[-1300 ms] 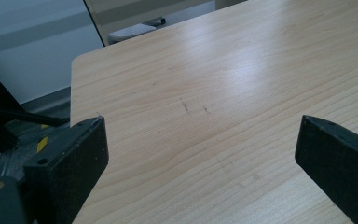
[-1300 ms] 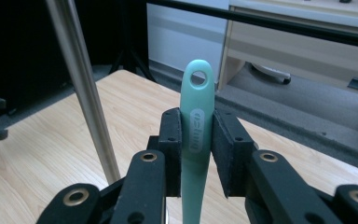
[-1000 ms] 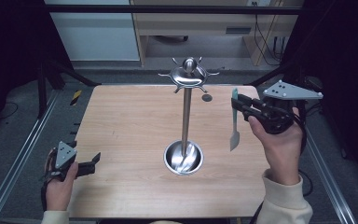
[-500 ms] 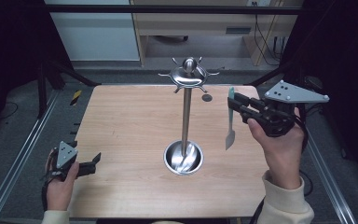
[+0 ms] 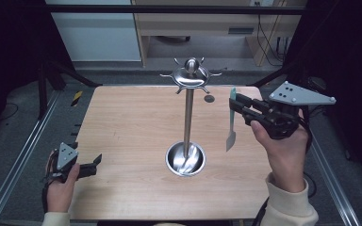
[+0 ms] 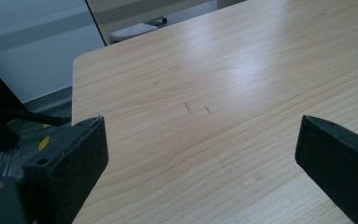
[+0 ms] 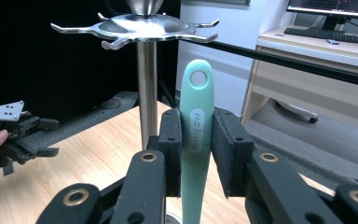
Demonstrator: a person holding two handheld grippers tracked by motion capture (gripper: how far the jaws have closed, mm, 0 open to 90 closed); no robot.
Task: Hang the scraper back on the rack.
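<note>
Between the flat black pads of the right gripper (image 7: 196, 154) stands a mint-green utensil handle (image 7: 196, 140), smooth plastic, rounded at the top with a round hanging hole and raised lettering down its face; the pads press on both its sides, so the grip is clenched on it. Seen from the high view, the right gripper (image 5: 237, 107) holds this utensil (image 5: 231, 123) upright above the table, the green handle up and a pale grey, flat, pointed blade hanging below the jaws, clear of the wood.

Just beyond the handle in the right gripper view rises the polished steel utensil stand (image 7: 145, 70): a round, mirror-bright pole topped by a disc with curved hooks spreading outward and a knob above. From the high view, the stand (image 5: 188, 117) is off the gripper's jaw side, its shiny bowl-shaped base resting on the pale, fine-grained wooden table (image 5: 132, 122).

Well apart from the held utensil, the left gripper (image 5: 93, 162) lies low at the table's near left edge in the person's hand; its blocky black jaws stand wide apart with only bare wood between them.
</note>
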